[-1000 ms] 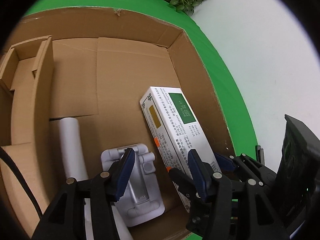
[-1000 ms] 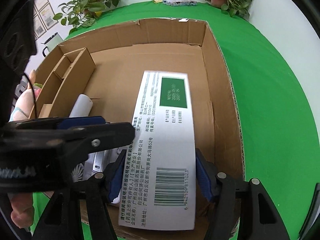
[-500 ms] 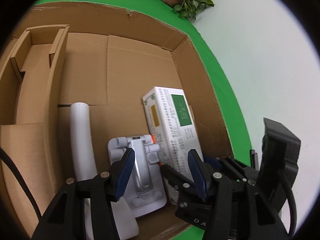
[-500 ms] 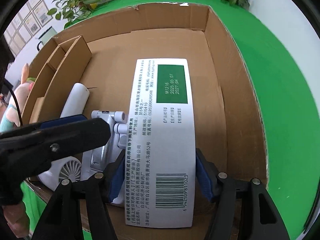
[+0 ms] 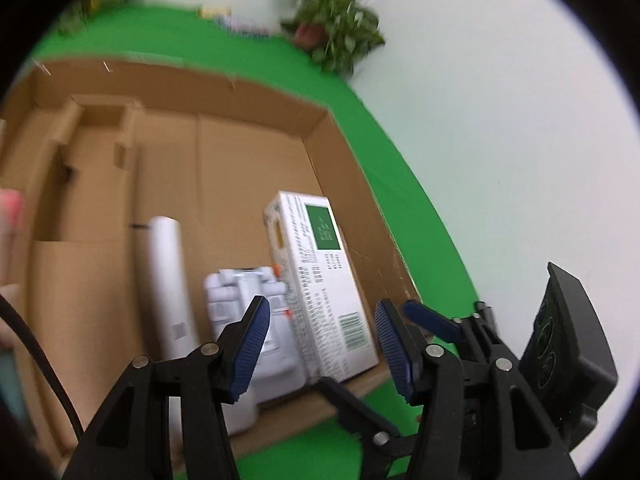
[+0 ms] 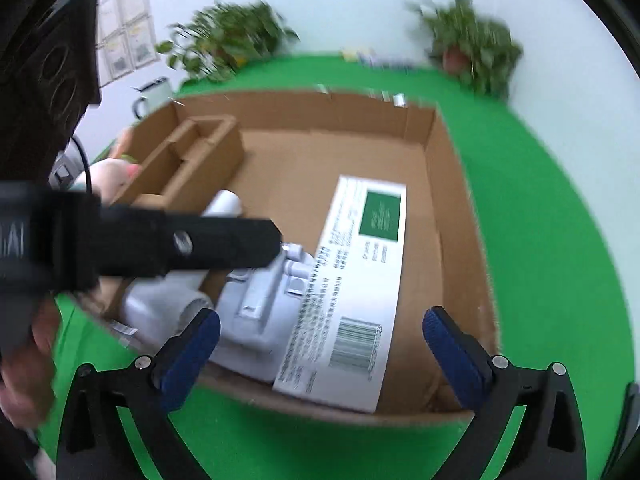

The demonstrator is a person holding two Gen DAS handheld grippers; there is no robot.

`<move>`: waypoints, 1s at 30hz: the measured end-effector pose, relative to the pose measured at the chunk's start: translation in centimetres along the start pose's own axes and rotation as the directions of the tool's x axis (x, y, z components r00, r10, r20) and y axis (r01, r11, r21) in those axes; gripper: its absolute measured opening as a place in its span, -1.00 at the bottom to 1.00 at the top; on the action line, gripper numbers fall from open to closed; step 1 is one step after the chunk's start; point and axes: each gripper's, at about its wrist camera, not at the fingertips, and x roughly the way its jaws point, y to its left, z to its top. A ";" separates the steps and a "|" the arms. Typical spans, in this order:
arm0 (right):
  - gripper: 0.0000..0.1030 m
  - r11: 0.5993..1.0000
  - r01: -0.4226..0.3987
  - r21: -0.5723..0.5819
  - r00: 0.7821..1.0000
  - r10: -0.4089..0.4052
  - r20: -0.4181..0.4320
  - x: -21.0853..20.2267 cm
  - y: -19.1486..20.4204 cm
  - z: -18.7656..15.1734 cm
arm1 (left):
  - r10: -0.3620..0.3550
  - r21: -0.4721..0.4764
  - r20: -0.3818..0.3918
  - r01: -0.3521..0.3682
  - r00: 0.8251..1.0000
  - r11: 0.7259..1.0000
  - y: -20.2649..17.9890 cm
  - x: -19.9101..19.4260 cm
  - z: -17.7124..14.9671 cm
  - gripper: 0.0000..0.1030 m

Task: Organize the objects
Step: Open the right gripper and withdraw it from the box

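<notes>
A white and green medicine box [image 6: 352,284] lies flat in the brown cardboard box [image 6: 452,216], near its right wall; it also shows in the left wrist view [image 5: 320,284]. A white folding stand [image 5: 256,320] and a white cylinder [image 5: 168,276] lie left of it. My right gripper [image 6: 320,344] is open and empty, above the carton's near edge. My left gripper [image 5: 320,344] is open and empty, also above the near edge. The left gripper's black body [image 6: 160,244] crosses the right wrist view.
A cardboard divider insert [image 6: 192,152] fills the carton's left side. The carton sits on a green cloth [image 6: 540,240]. Potted plants [image 6: 472,52] and small packets stand at the far edge by the wall. A pink toy [image 6: 116,172] lies left of the carton.
My right gripper has opened and let go of the medicine box, which now lies in the carton. Both grippers have pulled back toward the near edge.
</notes>
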 end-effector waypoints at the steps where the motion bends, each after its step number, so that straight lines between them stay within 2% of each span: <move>1: 0.98 1.000 0.010 -0.014 0.999 -0.010 0.034 -0.8 0.5 -0.6 | 0.025 0.033 0.032 -0.026 0.999 0.999 -0.3 -1.3 -0.9 0.05; 3: 0.98 1.000 0.016 -0.022 0.997 -0.014 0.078 -1.8 1.2 -1.4 | 0.089 0.081 0.094 -0.096 0.992 0.992 -0.7 -3.3 -2.5 0.36; 4: 0.98 1.000 0.016 -0.017 0.995 -0.015 0.099 -2.2 1.5 -1.9 | 0.137 0.101 0.140 -0.151 0.981 0.983 -0.8 -4.3 -3.5 0.42; 6: 0.98 1.000 0.012 0.003 0.992 -0.012 0.126 -2.4 2.1 -2.7 | 0.234 0.131 0.225 -0.268 0.946 0.955 -0.7 -5.5 -5.0 0.47; 9: 0.98 0.998 -0.003 0.055 0.986 -0.006 0.166 -2.3 2.6 -3.5 | 0.335 0.115 0.293 -0.381 0.896 0.917 0.1 -6.6 -6.5 0.47; 10: 0.98 0.997 -0.010 0.074 0.983 -0.003 0.181 -2.2 2.5 -3.6 | 0.379 0.102 0.309 -0.427 0.872 0.898 0.5 -7.2 -7.2 0.47; 13: 0.98 0.994 0.009 0.110 0.973 -0.035 0.229 -2.1 2.8 -3.9 | 0.492 0.067 0.340 -0.543 0.801 0.837 1.7 -5.2 -7.4 0.47; 14: 0.98 0.994 0.019 0.111 0.970 -0.046 0.240 -1.7 2.7 -3.8 | 0.507 0.060 0.345 -0.558 0.789 0.828 2.1 -5.1 -7.5 0.47; 15: 0.99 0.993 0.036 0.110 0.967 -0.062 0.245 -1.4 2.7 -3.9 | 0.536 0.046 0.353 -0.587 0.766 0.808 2.3 -5.5 -7.8 0.47; 17: 0.99 0.993 0.069 0.100 0.960 -0.093 0.263 -0.8 2.8 -4.1 | 0.599 0.043 0.381 -0.661 0.704 0.749 2.4 -4.5 -8.4 0.47; 19: 0.99 0.992 0.093 0.086 0.951 -0.114 0.286 -0.7 3.1 -4.4 | 0.628 0.049 0.424 -0.709 0.653 0.704 2.1 -4.1 -9.1 0.48; 20: 0.99 0.991 0.096 0.089 0.947 -0.118 0.298 -0.6 3.2 -4.5 | 0.630 0.039 0.435 -0.713 0.643 0.700 2.0 -3.9 -9.2 0.50; 23: 0.99 0.990 0.106 0.092 0.939 -0.131 0.320 -0.4 3.1 -4.7 | 0.627 0.008 0.440 -0.701 0.643 0.713 2.2 -4.2 -9.3 0.56; 26: 0.99 0.990 0.108 0.092 0.935 -0.133 0.328 -0.3 3.1 -4.8 | 0.627 0.010 0.463 -0.711 0.626 0.703 2.2 -3.9 -9.7 0.59; 30: 0.99 0.990 0.109 0.091 0.935 -0.133 0.328 -0.3 3.0 -4.8 | 0.622 0.006 0.462 -0.704 0.632 0.710 2.4 -4.0 -9.6 0.61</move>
